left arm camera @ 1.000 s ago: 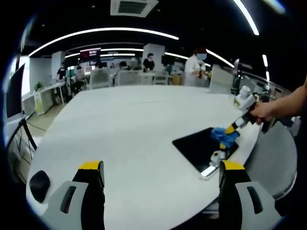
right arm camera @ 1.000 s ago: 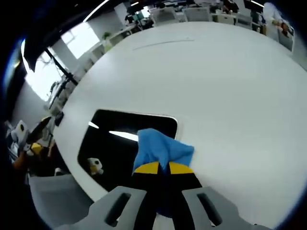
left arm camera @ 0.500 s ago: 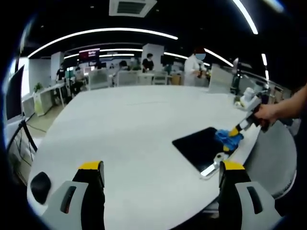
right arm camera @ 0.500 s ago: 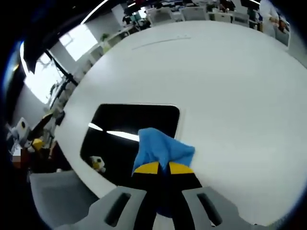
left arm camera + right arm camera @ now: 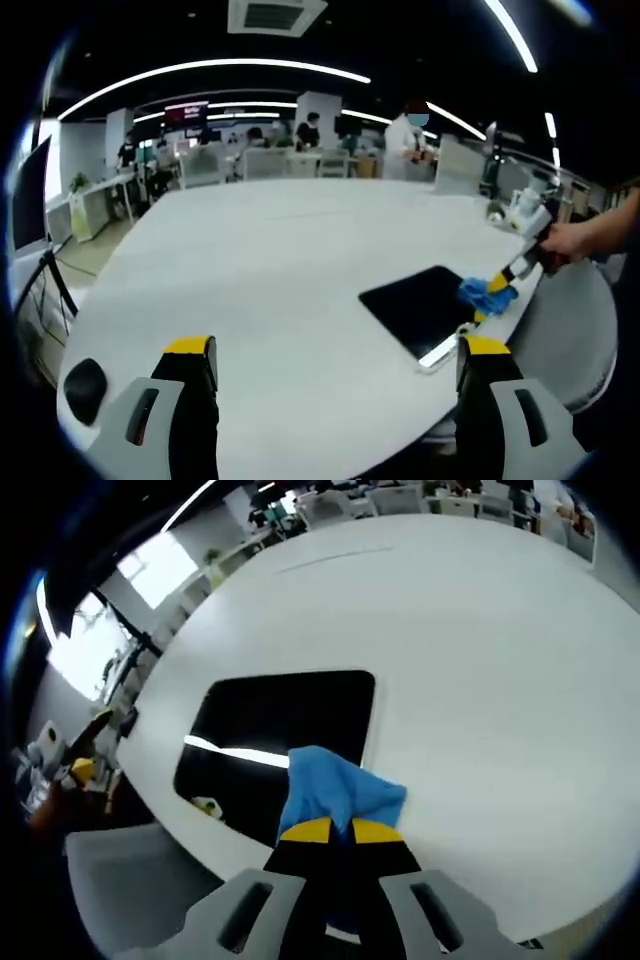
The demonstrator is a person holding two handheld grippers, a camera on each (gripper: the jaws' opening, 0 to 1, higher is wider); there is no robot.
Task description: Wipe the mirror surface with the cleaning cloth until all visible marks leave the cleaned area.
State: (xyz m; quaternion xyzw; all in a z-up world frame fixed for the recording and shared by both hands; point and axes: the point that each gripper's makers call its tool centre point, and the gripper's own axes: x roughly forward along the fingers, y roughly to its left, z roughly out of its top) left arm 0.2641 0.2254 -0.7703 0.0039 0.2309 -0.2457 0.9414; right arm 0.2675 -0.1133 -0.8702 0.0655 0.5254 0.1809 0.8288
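The right hand-held gripper (image 5: 331,830) was clamped on the blue cloth (image 5: 335,791), pressing the mirror (image 5: 280,730) at its near edge on the tabletop (image 5: 480,680); the left hand-held gripper (image 5: 335,355) gaped empty.

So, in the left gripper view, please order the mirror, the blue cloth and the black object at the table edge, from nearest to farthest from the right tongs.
1. Blue cloth: clamped in the right tongs, at the mirror's right edge.
2. Mirror: lying flat under the cloth.
3. Black object: far across the table, at its lower left edge.
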